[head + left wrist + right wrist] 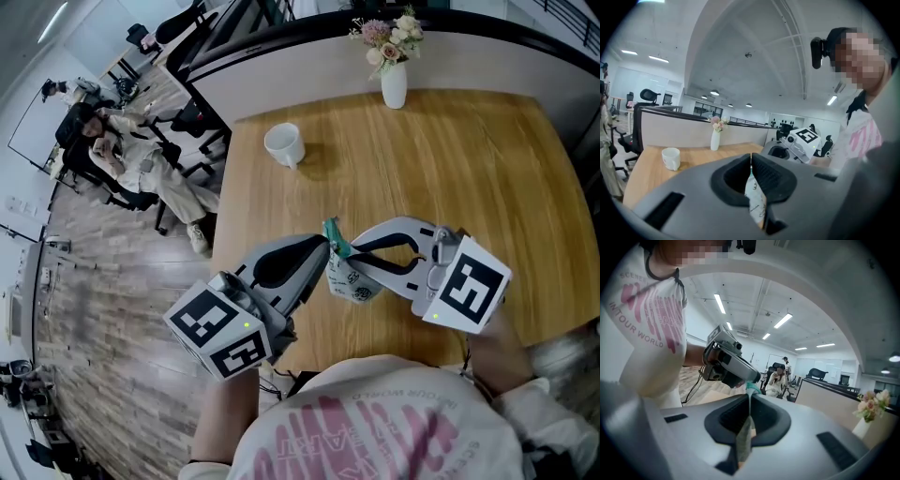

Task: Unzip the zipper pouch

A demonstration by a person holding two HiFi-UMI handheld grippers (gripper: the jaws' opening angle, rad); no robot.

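Note:
A small white printed zipper pouch with a teal zipper end hangs above the wooden table, held between both grippers. My left gripper is shut on the pouch's left side, and the right gripper is shut on its right side, tips nearly touching. In the left gripper view the pouch is pinched edge-on between the closed jaws. The right gripper view shows the pouch clamped in the same way, with teal fabric poking out at the tips.
A white mug stands at the table's far left. A white vase with flowers sits at the back edge by a partition. A person sits in an office chair beyond the table's left edge.

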